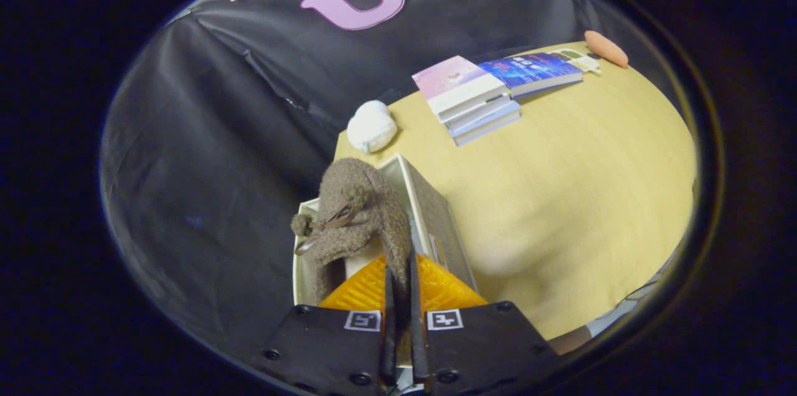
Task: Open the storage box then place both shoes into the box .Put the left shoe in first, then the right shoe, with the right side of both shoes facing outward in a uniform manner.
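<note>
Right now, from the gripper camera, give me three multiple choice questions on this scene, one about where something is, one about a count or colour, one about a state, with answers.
1. Where is the fuzzy brown shoe?
A. On the stack of books
B. Just ahead of the fingers, over the open storage box
C. Beside the orange pad at the table's far edge

2. What colour is the rounded soft thing at the table edge beyond the box?
A. White
B. Green
C. Red

3. How is the gripper standing?
A. Wide open, nothing between the fingers
B. Shut on a book
C. Shut on the shoe

Answers: 1 B, the shoe hangs at the white box just beyond the fingers. 2 A, it shows white against the yellow table. 3 C, the fingers stand close together, pinching the shoe's fuzzy edge.
</note>
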The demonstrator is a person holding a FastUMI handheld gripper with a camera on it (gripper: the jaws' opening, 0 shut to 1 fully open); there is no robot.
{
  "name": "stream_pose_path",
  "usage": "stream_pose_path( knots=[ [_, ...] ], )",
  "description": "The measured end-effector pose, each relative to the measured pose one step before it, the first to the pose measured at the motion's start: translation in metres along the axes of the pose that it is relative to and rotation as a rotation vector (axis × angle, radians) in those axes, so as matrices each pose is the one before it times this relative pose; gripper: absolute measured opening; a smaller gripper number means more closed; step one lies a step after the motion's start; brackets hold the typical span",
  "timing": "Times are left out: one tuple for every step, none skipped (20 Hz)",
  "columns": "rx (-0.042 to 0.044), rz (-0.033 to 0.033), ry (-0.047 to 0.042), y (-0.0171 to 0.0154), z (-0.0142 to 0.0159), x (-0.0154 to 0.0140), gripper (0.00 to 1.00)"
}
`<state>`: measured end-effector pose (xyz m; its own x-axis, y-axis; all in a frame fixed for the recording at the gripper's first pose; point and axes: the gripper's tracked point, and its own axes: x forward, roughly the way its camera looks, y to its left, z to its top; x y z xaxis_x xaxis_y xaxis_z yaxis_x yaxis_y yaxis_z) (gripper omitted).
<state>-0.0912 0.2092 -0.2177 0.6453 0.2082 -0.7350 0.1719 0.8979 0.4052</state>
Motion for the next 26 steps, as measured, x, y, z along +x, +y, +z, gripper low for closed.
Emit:
stream_pose_path(
  knots=[
    [0.00696,-0.00326,-0.00565,0.00109,-0.00035,0.0004,0.11],
    [-0.00072,-0.01118,-0.0079,0.00012,0.0009,-0.00016,0.13],
    [-0.00336,-0.00563,-0.00564,0.00066,0.00008,0.00128,0.13],
    [-0.00827,-0.00437,0.0051,0.00085,-0.00184,0.00254,0.13],
    [-0.00148,-0.00517,0.00406,0.0,-0.00128,0.00126,0.13],
    [0.0078,0.01482,0.00284,0.0068,-0.00092,0.00069,0.13],
    [0.00603,0.01514,0.00157,0.00328,0.00206,-0.00201,0.21],
    [0.00357,0.0044,-0.00382,0.00183,0.0008,0.00096,0.28],
    [-0.00302,-0.00119,-0.0058,0.00043,0.00223,-0.00023,0.28],
    [-0.00559,-0.00042,-0.00258,0.00029,0.00107,-0.00162,0.27],
    [-0.00068,0.00145,0.00211,0.00047,0.00068,-0.00092,0.27],
    [-0.00074,0.0021,-0.00008,0.00045,0.00001,-0.00023,0.27],
    [-0.00008,0.00229,-0.00037,-0.00107,0.00206,-0.00028,0.27],
    [-0.0005,0.00458,-0.00279,0.0003,0.00272,-0.00122,0.27],
    [-0.00133,0.00344,-0.00823,-0.00004,0.00385,0.00004,0.27],
    [-0.00369,0.00393,-0.01165,-0.00043,0.00503,-0.00051,0.27],
    [-0.0091,0.00628,-0.01348,0.00131,0.00488,-0.0023,0.27],
    [-0.01137,0.00198,-0.01823,-0.00154,0.0067,-0.00092,0.27],
    [-0.01377,0.00595,-0.01981,-0.00065,0.00706,-0.00122,0.27],
    [-0.01701,0.00397,-0.01902,-0.00113,0.00586,-0.00269,0.27],
    [-0.01846,0.00361,-0.02011,-0.00163,0.00731,-0.00248,0.27],
    [-0.02049,0.00601,-0.01901,-0.00145,0.00593,-0.00306,0.27],
    [-0.02196,0.00506,-0.0218,-0.00335,0.00791,-0.00217,0.27],
    [-0.02203,0.00357,-0.02348,-0.00432,0.0075,-0.00323,0.27],
    [-0.01974,0.0006,-0.02139,-0.00526,0.00777,-0.00321,0.27],
    [-0.01502,0.00345,-0.02217,-0.00455,0.00791,-0.00355,0.27]
  ],
)
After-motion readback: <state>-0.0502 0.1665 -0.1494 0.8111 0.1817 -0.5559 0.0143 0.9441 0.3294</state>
